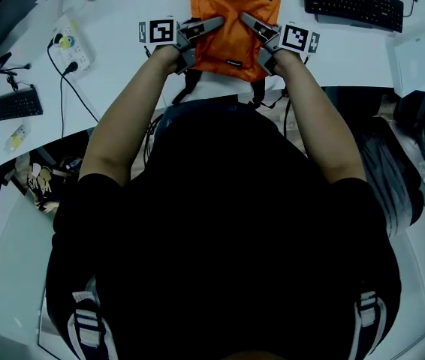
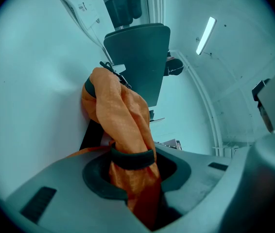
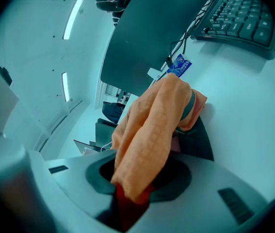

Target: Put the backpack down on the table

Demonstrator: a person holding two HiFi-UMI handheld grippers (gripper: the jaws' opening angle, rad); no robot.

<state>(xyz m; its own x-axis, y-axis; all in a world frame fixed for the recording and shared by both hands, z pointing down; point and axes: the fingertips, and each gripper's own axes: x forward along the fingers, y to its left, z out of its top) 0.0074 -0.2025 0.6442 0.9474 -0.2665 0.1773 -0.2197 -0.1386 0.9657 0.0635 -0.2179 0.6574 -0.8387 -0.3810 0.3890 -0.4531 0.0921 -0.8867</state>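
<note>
Between left claw [image 1: 211, 25] and right claw [image 1: 251, 22]: orange backpack [image 1: 235, 6] lying on bench [image 1: 122, 10] | both slightly parted, I see fabric slack inside.

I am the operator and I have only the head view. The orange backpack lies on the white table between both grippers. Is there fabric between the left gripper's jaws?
Observer: Yes. The left gripper view shows backpack fabric with a black band between the left gripper's jaws, which stand slightly apart.
Operator: And the right one?
Observer: The same: an orange fold lies between the right gripper's jaws, also slightly apart.
Operator: Anything close behind the backpack?
Observer: A blue tag on a cable, beside the keyboard.
</note>
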